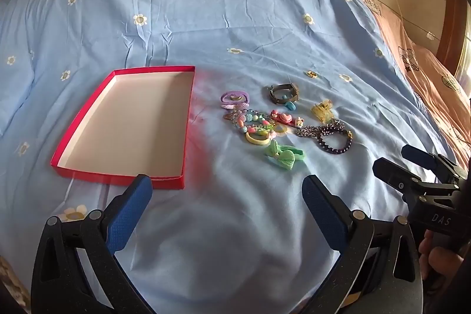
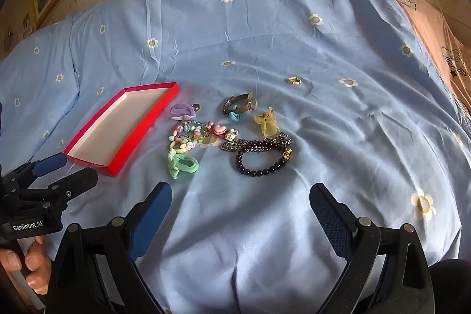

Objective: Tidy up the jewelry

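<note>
We hold the left gripper (image 1: pixel 226 190) and the right gripper (image 2: pixel 240 199) low over the blue bedspread (image 2: pixel 294 34), both spread wide with nothing between the fingers, likely poised to start picking. Just beyond lies the jewelry: a green bow tie (image 1: pixel 284 156) and a dark bead bracelet (image 2: pixel 260 164) nearest, a gold ring (image 2: pixel 293 80) farthest. The empty red box (image 1: pixel 123 125) sits left of the pile, probably as the bin, its long axis running away from us.
</note>
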{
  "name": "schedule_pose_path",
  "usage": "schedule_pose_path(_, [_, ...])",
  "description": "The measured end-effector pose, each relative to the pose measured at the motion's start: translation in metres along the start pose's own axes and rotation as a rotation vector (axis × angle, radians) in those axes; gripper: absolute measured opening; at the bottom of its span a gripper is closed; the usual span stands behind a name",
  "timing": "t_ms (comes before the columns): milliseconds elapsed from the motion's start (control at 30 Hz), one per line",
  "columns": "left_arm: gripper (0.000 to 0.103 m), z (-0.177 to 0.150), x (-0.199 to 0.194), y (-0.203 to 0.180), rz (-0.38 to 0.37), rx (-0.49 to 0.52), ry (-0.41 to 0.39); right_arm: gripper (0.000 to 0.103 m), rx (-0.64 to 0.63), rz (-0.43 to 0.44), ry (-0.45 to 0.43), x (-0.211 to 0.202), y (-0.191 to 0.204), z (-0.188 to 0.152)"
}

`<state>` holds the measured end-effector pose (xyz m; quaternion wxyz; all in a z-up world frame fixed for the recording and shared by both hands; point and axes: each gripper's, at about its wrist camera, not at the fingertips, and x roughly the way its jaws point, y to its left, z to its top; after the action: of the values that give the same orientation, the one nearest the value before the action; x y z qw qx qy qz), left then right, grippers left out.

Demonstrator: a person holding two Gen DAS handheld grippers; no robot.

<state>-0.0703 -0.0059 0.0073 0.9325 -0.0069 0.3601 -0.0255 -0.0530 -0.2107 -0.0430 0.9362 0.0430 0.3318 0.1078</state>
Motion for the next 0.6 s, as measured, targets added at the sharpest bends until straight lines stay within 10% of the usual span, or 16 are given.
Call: schedule_pose_path(600, [0.102,0.0037,0.0009,0.0057,0.002,-0.001,0.002,0.096,0.003,0.010,-0.010,-0.0044,0.0013,0.0015])
